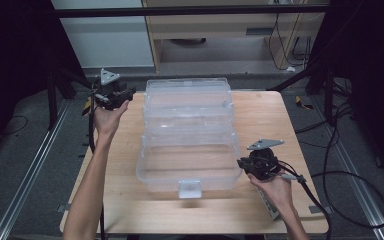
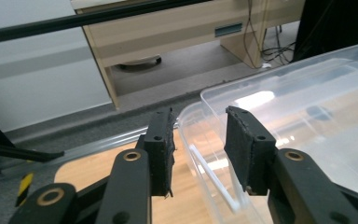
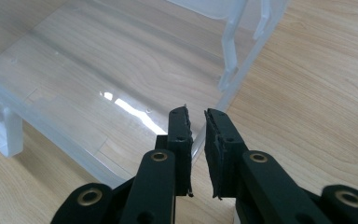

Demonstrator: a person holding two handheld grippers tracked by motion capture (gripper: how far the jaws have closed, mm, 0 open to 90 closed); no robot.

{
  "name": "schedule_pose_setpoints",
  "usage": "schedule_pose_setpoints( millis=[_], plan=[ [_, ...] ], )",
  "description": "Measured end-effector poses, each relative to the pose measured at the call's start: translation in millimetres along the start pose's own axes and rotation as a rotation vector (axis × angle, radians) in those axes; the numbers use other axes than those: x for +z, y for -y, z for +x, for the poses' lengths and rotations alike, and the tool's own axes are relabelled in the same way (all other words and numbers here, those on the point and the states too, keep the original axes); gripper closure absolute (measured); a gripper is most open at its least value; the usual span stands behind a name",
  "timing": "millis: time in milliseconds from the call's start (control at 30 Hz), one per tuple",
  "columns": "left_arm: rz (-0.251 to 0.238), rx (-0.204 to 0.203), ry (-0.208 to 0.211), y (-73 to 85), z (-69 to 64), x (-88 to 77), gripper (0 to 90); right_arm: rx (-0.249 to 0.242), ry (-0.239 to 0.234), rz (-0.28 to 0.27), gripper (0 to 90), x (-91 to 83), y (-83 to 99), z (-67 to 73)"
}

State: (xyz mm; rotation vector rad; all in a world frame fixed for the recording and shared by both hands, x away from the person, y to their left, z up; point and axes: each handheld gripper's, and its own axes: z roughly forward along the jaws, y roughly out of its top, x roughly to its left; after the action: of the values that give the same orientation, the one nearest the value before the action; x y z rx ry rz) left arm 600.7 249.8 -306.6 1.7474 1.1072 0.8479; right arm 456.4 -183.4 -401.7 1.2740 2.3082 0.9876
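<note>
- A clear plastic box point(image 1: 187, 165) sits at the centre of a light wood table point(image 1: 260, 205); its hinged clear lid point(image 1: 188, 97) is swung open and lies back toward the far edge.
- A small latch tab point(image 1: 189, 189) sticks out from the box's near wall.
- Left tool point(image 1: 127, 94), held in the person's left hand point(image 1: 107, 120), is at the far-left corner of the table, just beside the lid's left edge.
- In the left gripper view its jaws stand apart w/ the lid's rim corner point(image 2: 200, 100) showing in the gap; pads aren't pressing on it.
- Right tool point(image 1: 241, 163), in the right hand point(image 1: 275, 190), is at the box's near-right corner.
- In the right gripper view its jaws are nearly together, pinching the thin box wall rim point(image 3: 196, 140) between the pads.
- Grey floor and a wooden cabinet point(image 1: 220, 25) lie beyond the table.
</note>
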Motion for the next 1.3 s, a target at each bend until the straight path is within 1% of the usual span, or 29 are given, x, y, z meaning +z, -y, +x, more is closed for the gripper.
schedule_pose_setpoints(
  millis=[100, 167, 200, 267, 333, 433, 500, 600, 733, 800, 833, 867, 900, 933, 1000, 1067, 1167, 1267, 1300],
  plan=[
    [-0.016, -0.011, 0.013, 5.2, 0.9, -18.7, 59.3, 0.007, -0.007, -0.001, 80.4, 0.0, 0.2, -1.4],
    [-0.018, -0.021, 0.025, 10.1, 0.9, -30.0, 58.0, 0.008, -0.007, 0.0, 80.4, 0.0, 0.1, -1.4],
    [-0.014, -0.019, 0.028, 13.4, 0.6, -35.0, 56.9, 0.008, -0.007, 0.0, 80.4, 0.0, 0.1, -1.3],
    [-0.011, -0.026, 0.033, 21.6, -0.4, -44.6, 55.5, 0.009, -0.005, 0.001, 80.4, 0.0, 0.0, -1.0],
    [-0.022, -0.036, 0.04, 30.7, -1.7, -53.1, 54.6, 0.004, -0.001, 0.001, 80.4, 0.1, -0.1, -0.8],
    [-0.021, -0.047, 0.052, 47.9, -5.3, -64.2, 53.8, 0.001, 0.0, 0.002, 80.3, 0.1, -0.1, -0.8],
    [-0.003, -0.054, 0.056, 57.2, -8.0, -68.6, 53.3, 0.001, 0.0, 0.002, 80.2, 0.2, -0.2, -0.9],
    [0.012, -0.053, 0.066, 71.0, -14.3, -74.4, 52.6, 0.004, 0.0, 0.001, 80.2, 0.2, -0.1, -0.8],
    [0.033, -0.044, 0.077, 85.7, -25.0, -81.4, 51.7, 0.004, -0.001, 0.001, 79.9, 0.3, -0.1, -1.0],
    [0.039, -0.032, 0.068, 91.3, -29.9, -83.1, 51.3, 0.004, 0.0, 0.0, 79.7, 0.5, -0.1, -1.0],
    [0.043, -0.034, 0.066, 94.6, -32.6, -83.5, 51.0, 0.005, -0.001, 0.001, 79.6, 0.5, 0.0, -0.9],
    [0.058, -0.019, 0.066, 97.6, -35.6, -83.3, 51.0, 0.004, 0.0, 0.0, 79.5, 0.6, 0.0, -1.0],
    [0.072, -0.006, 0.062, 99.0, -37.5, -83.3, 50.9, 0.004, 0.0, 0.0, 78.8, 0.8, 0.1, -0.9],
    [0.081, -0.001, 0.056, 101.3, -39.8, -83.8, 50.6, 0.003, -0.001, 0.004, 76.2, 1.5, 0.1, -1.1],
    [0.084, -0.009, 0.068, 106.1, -44.3, -85.8, 50.4, 0.002, 0.002, 0.007, 75.7, 3.1, 0.5, -0.8],
    [0.099, 0.006, 0.06, 108.0, -47.8, -87.6, 50.0, -0.001, 0.004, 0.01, 75.8, 3.1, 0.1, -0.3],
    [0.105, 0.001, 0.075, 109.6, -52.3, -90.2, 49.5, 0.0, 0.006, 0.01, 75.8, 3.0, 0.1, -0.2],
    [0.121, 0.027, 0.08, 111.0, -58.0, -93.5, 48.9, 0.002, 0.007, 0.008, 75.8, 3.0, 0.3, 0.0],
    [0.123, 0.03, 0.079, 111.5, -59.1, -94.0, 48.6, 0.004, 0.007, 0.007, 75.8, 3.0, 0.5, 0.0]
  ],
)
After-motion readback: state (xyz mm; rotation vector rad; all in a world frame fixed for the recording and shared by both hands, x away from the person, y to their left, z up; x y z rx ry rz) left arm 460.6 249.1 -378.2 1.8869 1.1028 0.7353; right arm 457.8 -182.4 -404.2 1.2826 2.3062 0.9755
